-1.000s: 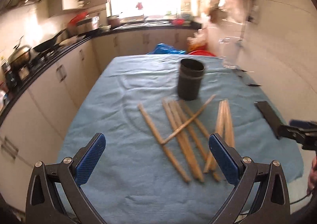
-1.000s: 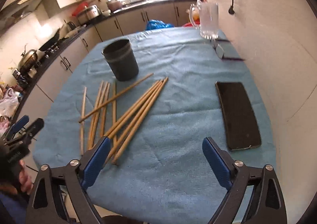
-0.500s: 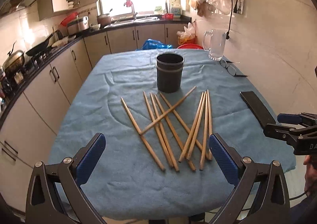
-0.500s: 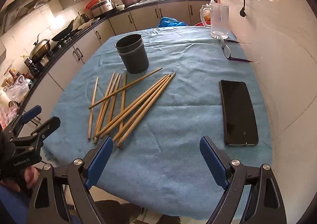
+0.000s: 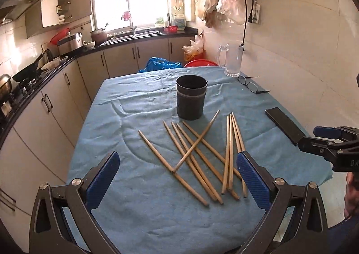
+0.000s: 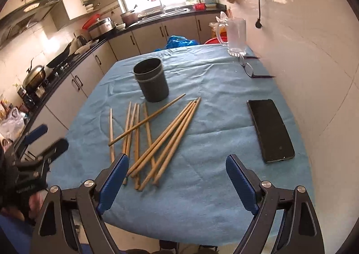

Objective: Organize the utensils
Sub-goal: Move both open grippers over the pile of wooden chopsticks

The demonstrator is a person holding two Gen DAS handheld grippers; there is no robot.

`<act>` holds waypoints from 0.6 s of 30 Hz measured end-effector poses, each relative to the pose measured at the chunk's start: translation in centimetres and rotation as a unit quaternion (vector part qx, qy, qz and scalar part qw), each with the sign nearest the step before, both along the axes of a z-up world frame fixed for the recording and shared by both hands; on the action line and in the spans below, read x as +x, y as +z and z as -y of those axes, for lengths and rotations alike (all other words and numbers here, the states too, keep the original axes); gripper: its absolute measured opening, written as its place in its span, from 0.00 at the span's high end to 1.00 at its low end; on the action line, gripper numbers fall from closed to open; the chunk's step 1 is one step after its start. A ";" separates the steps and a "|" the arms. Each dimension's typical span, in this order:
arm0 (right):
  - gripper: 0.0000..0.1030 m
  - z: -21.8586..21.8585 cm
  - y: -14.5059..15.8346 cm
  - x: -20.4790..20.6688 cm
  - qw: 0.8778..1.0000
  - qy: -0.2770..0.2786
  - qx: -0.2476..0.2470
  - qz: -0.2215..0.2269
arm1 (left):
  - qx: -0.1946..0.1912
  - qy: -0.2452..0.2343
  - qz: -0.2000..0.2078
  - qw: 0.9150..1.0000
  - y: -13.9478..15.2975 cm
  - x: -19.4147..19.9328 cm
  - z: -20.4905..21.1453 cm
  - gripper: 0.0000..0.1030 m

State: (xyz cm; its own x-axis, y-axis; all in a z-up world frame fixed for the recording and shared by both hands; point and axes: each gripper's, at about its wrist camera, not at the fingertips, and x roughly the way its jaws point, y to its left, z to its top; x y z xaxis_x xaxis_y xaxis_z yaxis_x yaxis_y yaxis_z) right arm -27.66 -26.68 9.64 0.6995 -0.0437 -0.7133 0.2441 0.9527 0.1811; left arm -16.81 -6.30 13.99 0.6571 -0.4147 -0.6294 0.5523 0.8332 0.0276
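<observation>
Several wooden chopsticks [image 5: 197, 153] lie scattered on the blue tablecloth [image 5: 139, 101], one crossing over the others. They also show in the right wrist view [image 6: 154, 137]. A dark upright cup [image 5: 191, 99] stands just beyond them; it also shows in the right wrist view [image 6: 152, 82]. My left gripper [image 5: 178, 181] is open and empty, above the near end of the chopsticks. My right gripper [image 6: 177, 181] is open and empty, near the table's front edge, right of the chopstick ends.
A black phone [image 6: 270, 130] lies at the right side of the table. Glasses [image 6: 249, 68] and a glass mug [image 6: 235, 37] sit at the far right corner. Kitchen cabinets [image 5: 56, 106] run along the left. A white wall [image 5: 303, 63] borders the right.
Both grippers have pulled back and risen, tilting up, so more of the kitchen and table shows. The chopsticks, cup and phone have not moved.
</observation>
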 end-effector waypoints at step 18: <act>0.13 -4.6 -2.0 -1.8 0.998 -0.040 -0.003 -0.040 | 0.005 -0.057 -0.043 0.997 -2.5 0.0 -2.2 0.00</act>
State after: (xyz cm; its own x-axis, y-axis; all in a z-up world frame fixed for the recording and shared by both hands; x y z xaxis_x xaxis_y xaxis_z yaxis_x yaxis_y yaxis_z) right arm -29.50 -22.04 7.64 0.6346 -0.1012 -0.7662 0.3327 0.9306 0.1526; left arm -16.83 -4.08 11.48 0.5503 -0.4761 -0.6860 0.6435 0.7653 -0.0149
